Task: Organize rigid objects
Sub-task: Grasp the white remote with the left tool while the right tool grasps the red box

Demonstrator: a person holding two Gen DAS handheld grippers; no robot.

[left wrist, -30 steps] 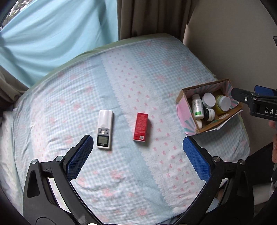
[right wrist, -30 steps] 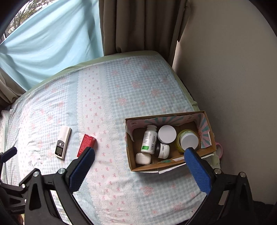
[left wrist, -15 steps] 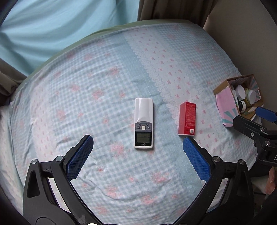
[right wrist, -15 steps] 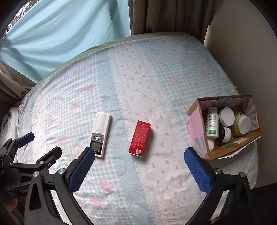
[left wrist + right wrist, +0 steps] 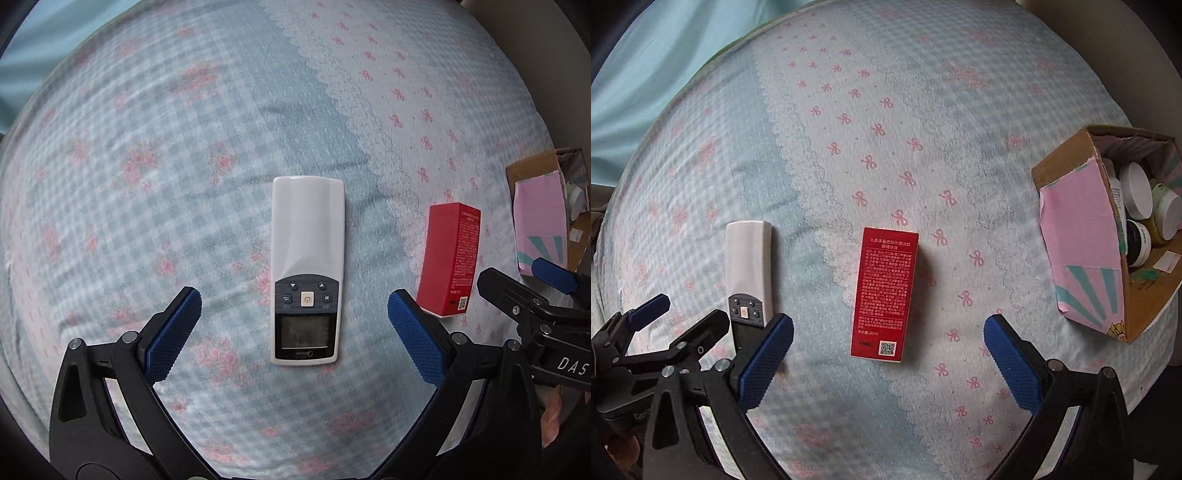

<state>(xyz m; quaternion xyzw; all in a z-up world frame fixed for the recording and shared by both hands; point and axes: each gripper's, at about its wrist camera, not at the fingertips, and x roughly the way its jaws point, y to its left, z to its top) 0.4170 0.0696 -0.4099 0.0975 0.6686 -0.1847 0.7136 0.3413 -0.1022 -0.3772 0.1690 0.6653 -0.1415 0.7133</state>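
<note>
A white remote control (image 5: 306, 266) lies flat on the bed, lengthwise between the fingers of my open left gripper (image 5: 294, 317), which hangs above its screen end. A red carton (image 5: 885, 293) lies flat beside it, centred between the fingers of my open right gripper (image 5: 888, 345), just above it. The remote (image 5: 749, 266) also shows at the left of the right wrist view, the carton (image 5: 451, 256) at the right of the left wrist view. A cardboard box (image 5: 1082, 236) with jars and bottles stands at the right.
The bed has a blue checked and pink bow-print sheet (image 5: 871, 147). A light blue curtain (image 5: 646, 74) hangs behind it. A beige wall (image 5: 1137, 44) borders the bed on the right, close to the box. The two grippers hang side by side.
Both grippers have come down and closer to the bed. The left one now sits over the remote, the right one over the red carton. Nothing has been grasped.
</note>
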